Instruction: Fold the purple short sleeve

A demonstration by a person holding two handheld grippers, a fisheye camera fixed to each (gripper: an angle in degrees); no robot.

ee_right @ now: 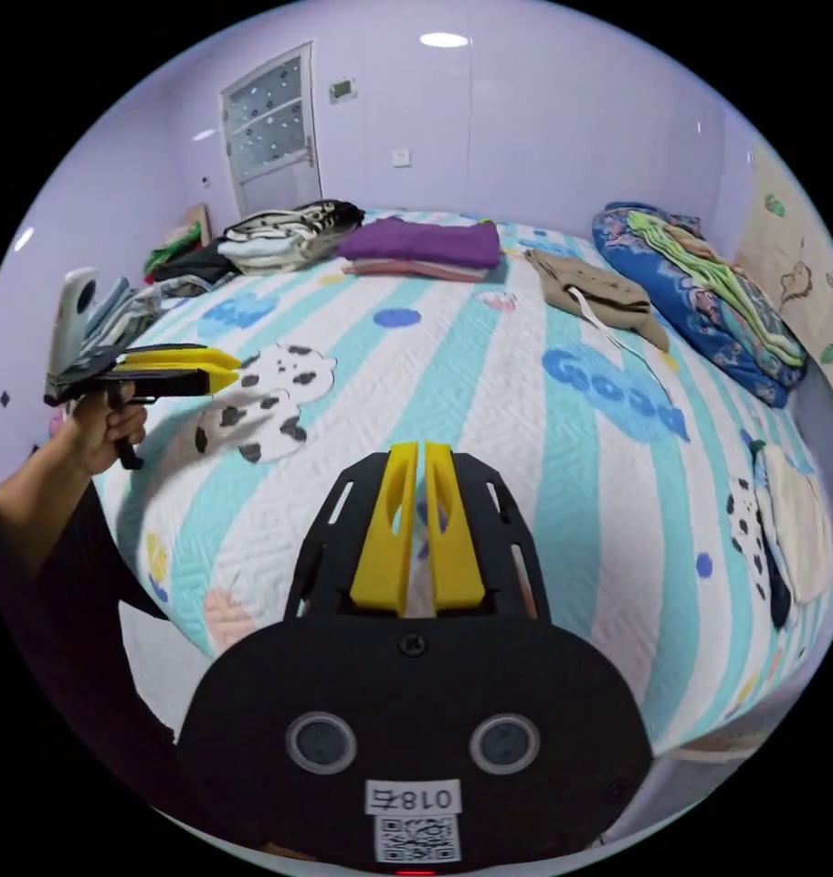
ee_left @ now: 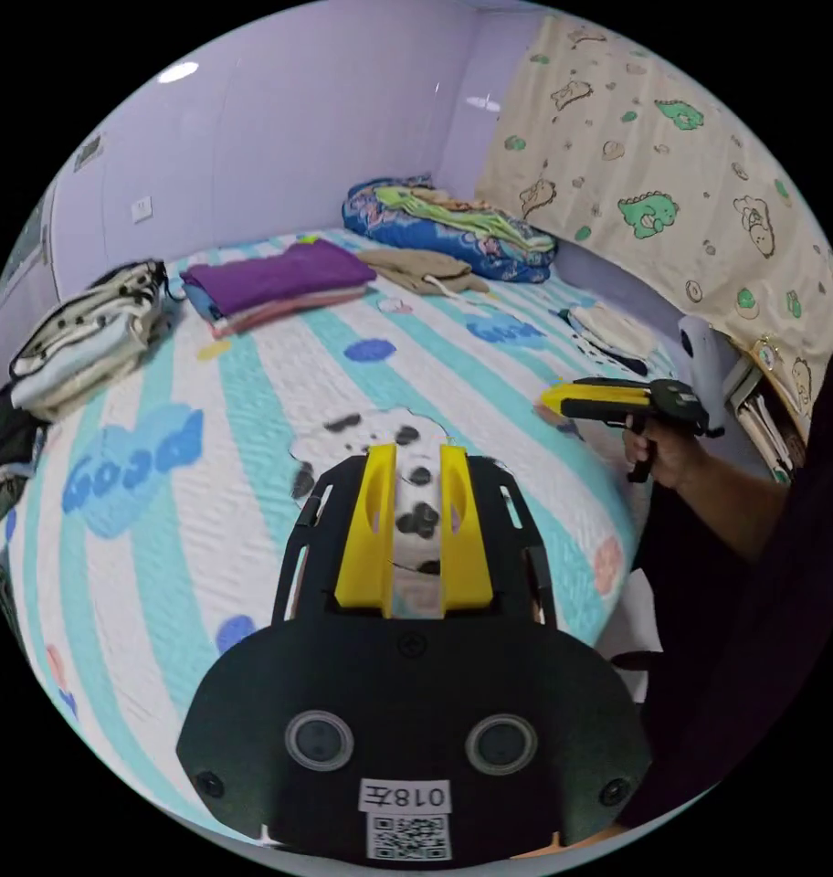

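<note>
The purple short sleeve lies folded on top of a small stack of clothes at the far side of the bed. My left gripper hovers over the near part of the bed, open, with nothing between its yellow jaws; it also shows from the side in the right gripper view, held in a hand. My right gripper is shut on nothing, its jaws almost touching, and it hangs above the bed's near edge. Both grippers are far from the purple garment.
The bed has a teal-and-white striped cover with cow patches. A beige garment and a blue rolled quilt lie at the back, a black-and-white pile beside the stack, folded cream cloth at one edge. The person's arm is alongside.
</note>
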